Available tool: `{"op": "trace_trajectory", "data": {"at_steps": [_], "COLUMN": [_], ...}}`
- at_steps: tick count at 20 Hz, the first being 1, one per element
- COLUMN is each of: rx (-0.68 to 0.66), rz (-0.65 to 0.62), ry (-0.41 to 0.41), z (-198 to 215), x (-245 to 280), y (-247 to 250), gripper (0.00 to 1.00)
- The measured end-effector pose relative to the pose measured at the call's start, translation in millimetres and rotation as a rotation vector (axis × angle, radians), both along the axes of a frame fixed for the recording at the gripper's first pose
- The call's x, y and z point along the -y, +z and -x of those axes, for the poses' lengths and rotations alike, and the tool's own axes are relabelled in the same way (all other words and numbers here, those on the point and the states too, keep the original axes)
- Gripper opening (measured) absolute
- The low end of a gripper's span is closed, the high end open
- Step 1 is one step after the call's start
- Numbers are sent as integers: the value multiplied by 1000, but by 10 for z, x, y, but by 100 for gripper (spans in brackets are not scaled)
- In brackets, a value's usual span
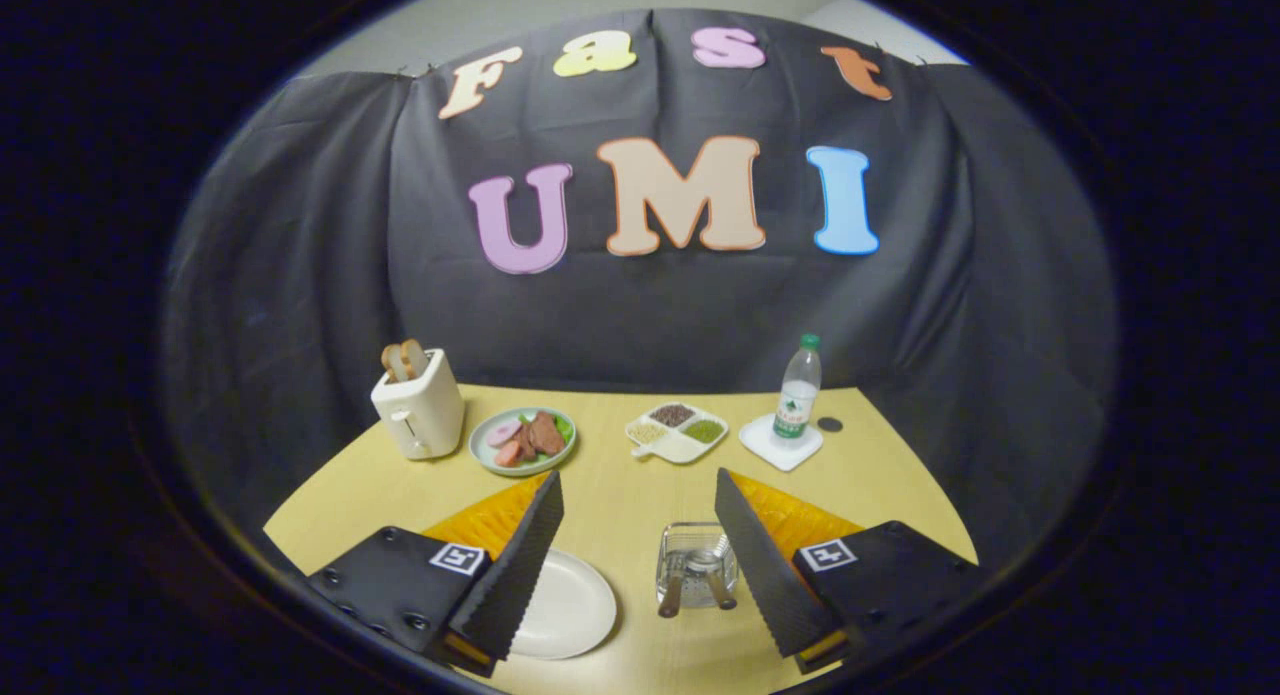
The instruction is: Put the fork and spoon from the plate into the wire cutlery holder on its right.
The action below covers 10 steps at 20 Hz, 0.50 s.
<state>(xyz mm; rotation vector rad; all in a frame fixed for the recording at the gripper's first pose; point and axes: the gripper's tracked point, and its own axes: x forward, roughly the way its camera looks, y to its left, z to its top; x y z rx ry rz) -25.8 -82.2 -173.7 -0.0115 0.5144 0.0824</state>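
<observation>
Gripper view: the tongs [640, 565] hang wide open, holding nothing. Between their fingers on the desk [640, 475], the white plate [570, 607] lies left; the fork and spoon [697, 585] stand in the wire holder [694, 560] right.

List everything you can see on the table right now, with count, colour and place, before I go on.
toaster: one, cream, far side of the table, two brown slices sticking out of the top
food plate: one, pale green, beside the toaster, holding pink and brown slices with some green
divided dish: one, white, three compartments with dark, pale and green fillings, beyond the fingers
bottle: one, clear with green cap, upright on a white square tray
bottle cap or disc: one, dark, beside the tray
white plate: one, bare, between the fingers
wire cutlery holder: one, silvery, right of the white plate, two utensil handles poking out
table: one, yellow
gripper: one, black fingers open, holding nothing
</observation>
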Motion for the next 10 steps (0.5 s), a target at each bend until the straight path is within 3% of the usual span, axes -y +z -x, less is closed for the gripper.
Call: {"op": "trace_trajectory", "data": {"at_steps": [4, 10], "rx": [132, 199], "rz": [-6, -67], "ry": [-20, -21], "z": [125, 208], "x": [-118, -200], "y": [326, 522], "gripper": [98, 98]}}
